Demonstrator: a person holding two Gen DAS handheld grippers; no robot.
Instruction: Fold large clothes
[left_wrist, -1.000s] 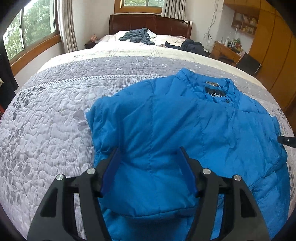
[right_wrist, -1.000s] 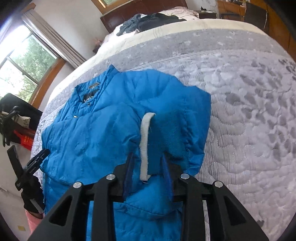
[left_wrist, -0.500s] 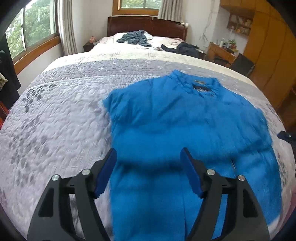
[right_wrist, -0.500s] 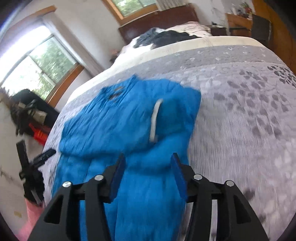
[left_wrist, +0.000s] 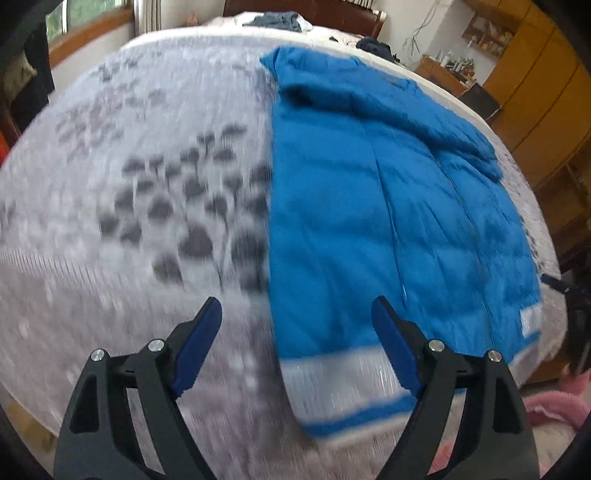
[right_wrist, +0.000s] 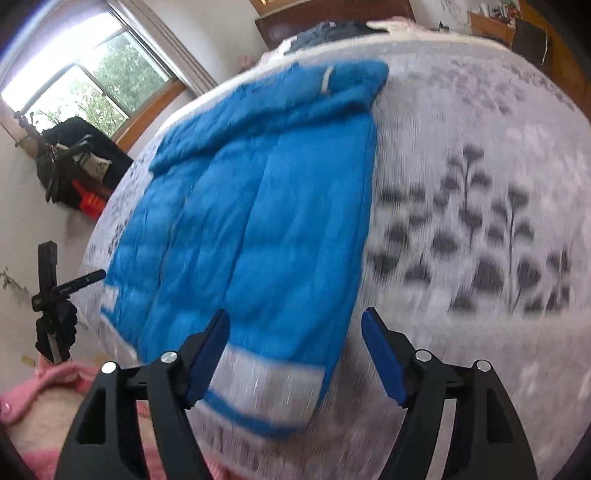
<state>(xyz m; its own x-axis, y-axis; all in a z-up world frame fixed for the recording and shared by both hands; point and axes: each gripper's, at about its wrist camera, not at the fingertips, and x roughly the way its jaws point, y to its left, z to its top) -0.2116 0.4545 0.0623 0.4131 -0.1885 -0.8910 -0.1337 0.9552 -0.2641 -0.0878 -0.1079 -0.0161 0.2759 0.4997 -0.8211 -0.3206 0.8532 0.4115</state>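
Jacket (left_wrist: 388, 206) flat on bed (left_wrist: 147, 184), sleeves folded in. Left hand-held gripper (left_wrist: 295, 347) & right hand-held gripper (right_wrist: 295, 350) wide open, empty, over hem (left_wrist: 343, 376). Next prob: grab hem corners, fold up twd collar.

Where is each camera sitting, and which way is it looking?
Left wrist view: sits on the left gripper, looking along its open fingers at the near left hem corner of the blue jacket on the bed.
Right wrist view: sits on the right gripper, looking along its open fingers at the jacket's near right hem corner.
Both show the same jacket, bed and headboard end. No hand or sleeve shows.
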